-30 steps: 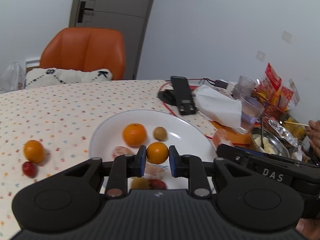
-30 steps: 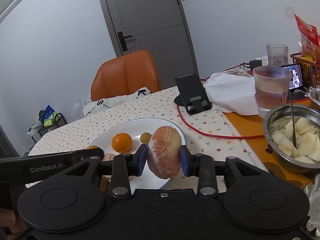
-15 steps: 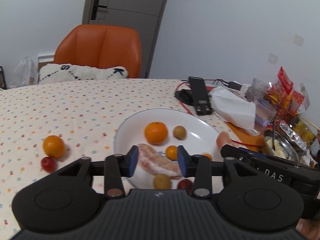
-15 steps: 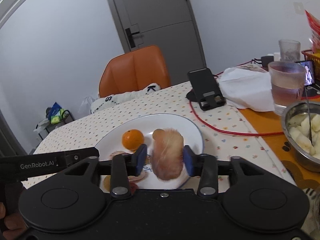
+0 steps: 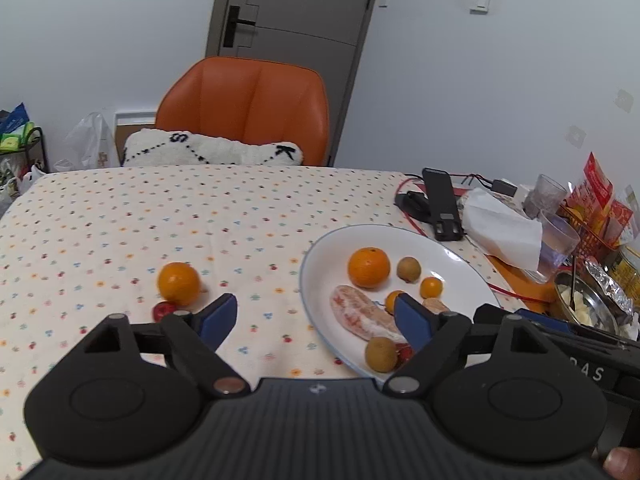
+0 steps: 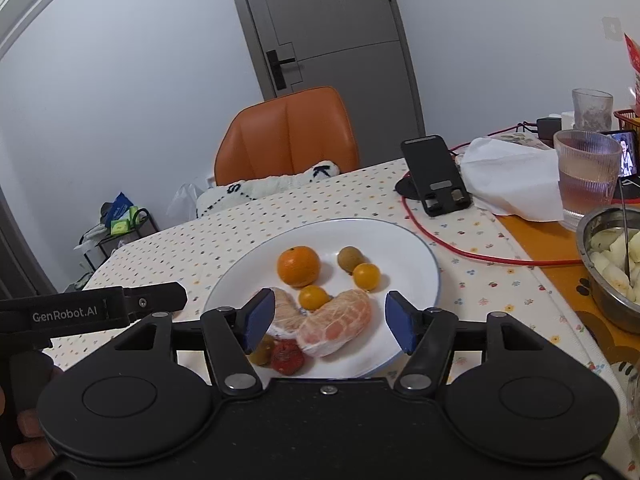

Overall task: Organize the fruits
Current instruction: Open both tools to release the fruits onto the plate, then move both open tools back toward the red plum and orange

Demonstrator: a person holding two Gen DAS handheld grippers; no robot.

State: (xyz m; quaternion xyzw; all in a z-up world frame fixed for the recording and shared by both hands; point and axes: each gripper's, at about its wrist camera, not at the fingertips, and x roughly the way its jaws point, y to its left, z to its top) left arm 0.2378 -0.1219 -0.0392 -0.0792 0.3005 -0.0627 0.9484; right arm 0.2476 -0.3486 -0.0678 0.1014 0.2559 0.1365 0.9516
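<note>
A white plate holds an orange, two small yellow-orange fruits, a kiwi, two peeled pomelo segments, another kiwi and a red fruit. My right gripper is open, its fingers either side of the nearer pomelo segment lying on the plate. My left gripper is open over the plate's left edge. On the cloth to the left sit an orange and a small red fruit.
A black phone stand, red cable, tissue, a glass of water and a steel bowl of cut fruit crowd the right side. An orange chair with a cushion stands behind the dotted tablecloth.
The left gripper let go of a small orange fruit onto the plate, opened wide and drew back left. The right gripper lowered the pomelo segment onto the plate and opened.
</note>
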